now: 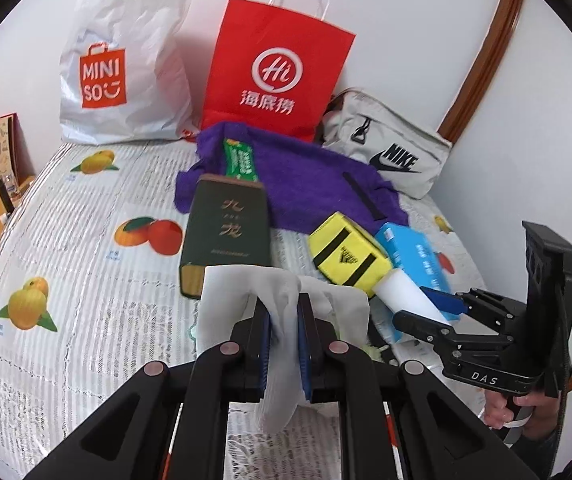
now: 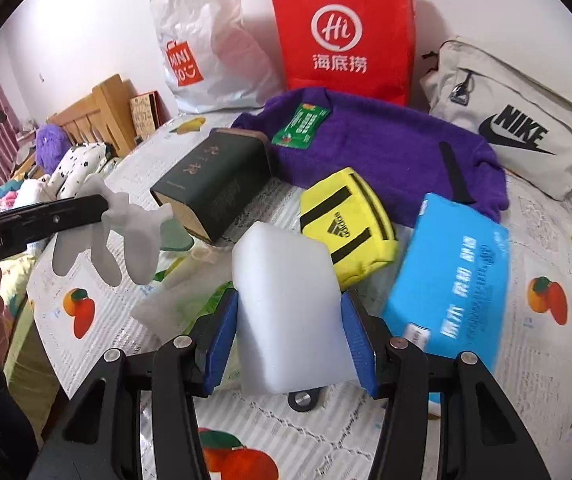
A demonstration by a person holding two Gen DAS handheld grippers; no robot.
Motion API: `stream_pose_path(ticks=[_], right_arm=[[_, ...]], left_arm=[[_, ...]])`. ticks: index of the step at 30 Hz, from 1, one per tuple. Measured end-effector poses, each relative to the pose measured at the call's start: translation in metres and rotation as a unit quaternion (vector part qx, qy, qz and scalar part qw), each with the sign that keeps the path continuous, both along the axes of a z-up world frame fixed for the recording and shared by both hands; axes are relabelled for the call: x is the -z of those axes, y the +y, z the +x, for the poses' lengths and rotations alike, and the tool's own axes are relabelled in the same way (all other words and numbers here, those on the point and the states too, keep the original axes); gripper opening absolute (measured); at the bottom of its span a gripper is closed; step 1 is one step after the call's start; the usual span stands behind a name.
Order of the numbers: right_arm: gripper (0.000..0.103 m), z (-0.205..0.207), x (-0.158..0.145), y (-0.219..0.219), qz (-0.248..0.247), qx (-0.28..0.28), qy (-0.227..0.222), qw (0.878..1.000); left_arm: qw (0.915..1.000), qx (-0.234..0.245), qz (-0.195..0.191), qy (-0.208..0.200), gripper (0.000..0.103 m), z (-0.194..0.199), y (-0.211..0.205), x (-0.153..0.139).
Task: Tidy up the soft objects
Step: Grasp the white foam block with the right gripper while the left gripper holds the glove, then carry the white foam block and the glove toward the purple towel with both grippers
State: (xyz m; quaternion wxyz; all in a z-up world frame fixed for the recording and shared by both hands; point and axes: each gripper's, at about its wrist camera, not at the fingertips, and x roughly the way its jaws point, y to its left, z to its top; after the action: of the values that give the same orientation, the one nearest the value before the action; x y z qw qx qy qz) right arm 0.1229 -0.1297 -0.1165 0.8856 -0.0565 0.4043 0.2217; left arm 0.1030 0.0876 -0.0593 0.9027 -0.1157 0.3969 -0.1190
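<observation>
My left gripper (image 1: 284, 344) is shut on a white glove (image 1: 281, 292) and holds it above the table; the glove hangs with fingers down in the right wrist view (image 2: 125, 236). My right gripper (image 2: 290, 344) is shut on a white sponge block (image 2: 290, 304), seen in the left wrist view (image 1: 406, 294) too. A purple fleece cloth (image 2: 386, 148) lies at the back. A yellow Adidas pouch (image 2: 350, 220) and a blue tissue pack (image 2: 454, 276) lie in front of it.
A dark green book (image 2: 213, 180) lies on the fruit-print tablecloth (image 1: 65, 240). A red paper bag (image 1: 277, 68), a white Miniso bag (image 1: 121, 60) and a grey Nike bag (image 2: 518, 120) stand against the wall. A green packet (image 2: 302, 124) rests on the purple cloth.
</observation>
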Motion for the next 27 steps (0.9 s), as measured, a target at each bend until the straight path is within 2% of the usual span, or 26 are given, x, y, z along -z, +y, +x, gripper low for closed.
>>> stream_pose_path(ticks=[12, 27], right_arm=[[0.052, -0.003, -0.028, -0.035, 0.018, 0.033, -0.021, 0.999], [0.052, 0.034, -0.050, -0.052, 0.018, 0.056, -0.038, 0.998]], left_arm=[[0.9999, 0.003, 0.009, -0.008, 0.012, 0.017, -0.016, -0.025], [0.9996, 0.014, 0.012, -0.020, 0.012, 0.053, -0.025, -0.048]])
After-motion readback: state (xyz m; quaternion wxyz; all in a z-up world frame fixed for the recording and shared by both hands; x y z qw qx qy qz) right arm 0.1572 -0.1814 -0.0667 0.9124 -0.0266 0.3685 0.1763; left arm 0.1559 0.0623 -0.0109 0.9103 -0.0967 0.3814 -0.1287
